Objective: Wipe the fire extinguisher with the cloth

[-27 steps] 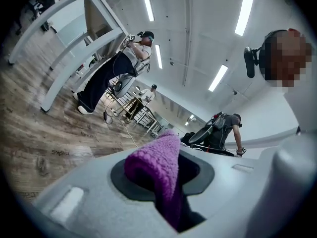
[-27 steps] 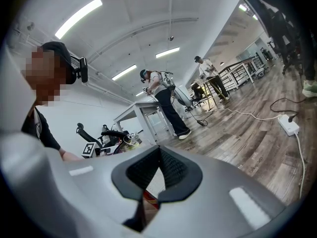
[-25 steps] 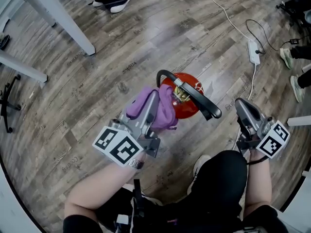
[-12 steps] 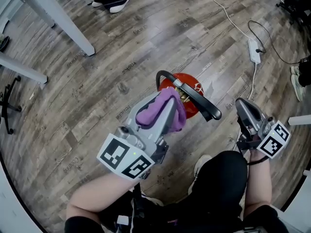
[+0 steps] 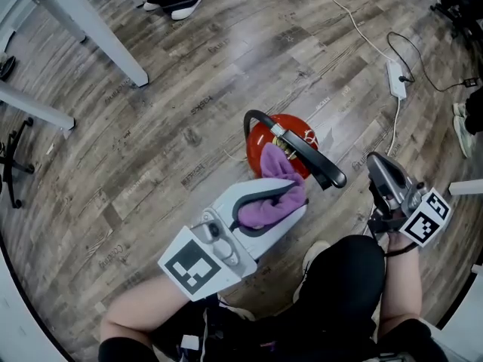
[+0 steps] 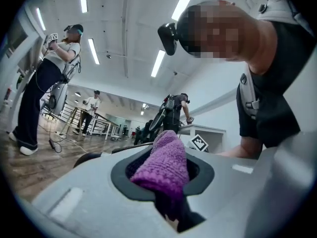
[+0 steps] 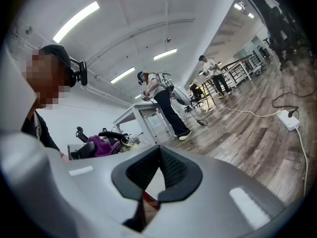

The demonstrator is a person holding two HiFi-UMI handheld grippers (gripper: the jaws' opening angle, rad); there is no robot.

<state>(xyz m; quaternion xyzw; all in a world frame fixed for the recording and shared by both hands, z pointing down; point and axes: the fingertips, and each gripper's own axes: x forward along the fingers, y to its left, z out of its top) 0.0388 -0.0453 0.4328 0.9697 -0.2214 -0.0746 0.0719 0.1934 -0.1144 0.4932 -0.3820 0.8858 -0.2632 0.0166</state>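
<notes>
Your left hand-held gripper (image 5: 289,197) is clenched on the purple cloth (image 5: 272,194). In the left gripper view the fabric bulges up between the jaws and fills the gap. The fire extinguisher (image 5: 260,142) stands upright on the wooden floor (image 5: 189,89), just beyond that gripper's tips, and you are looking down on its red top. The far end of the cloth lies over the near side of that red top, tucked right beside the black handle (image 5: 317,164), which runs from the far left of the extinguisher toward the near right. Whether the cloth is actually pressing on the metal, you cannot tell from up here.

Your right hand-held gripper (image 5: 375,163) is to the right of the extinguisher, apart from it and just past the handle's near end. Its jaws are closed together with nothing between them, and the right gripper view shows the ribbed pads meeting.

Out on the floor, a white power strip (image 5: 395,79) lies far right with its cable trailing away. A grey desk leg (image 5: 98,32) stands at the far left, and another person's shoes (image 5: 177,6) show at the far edge.
</notes>
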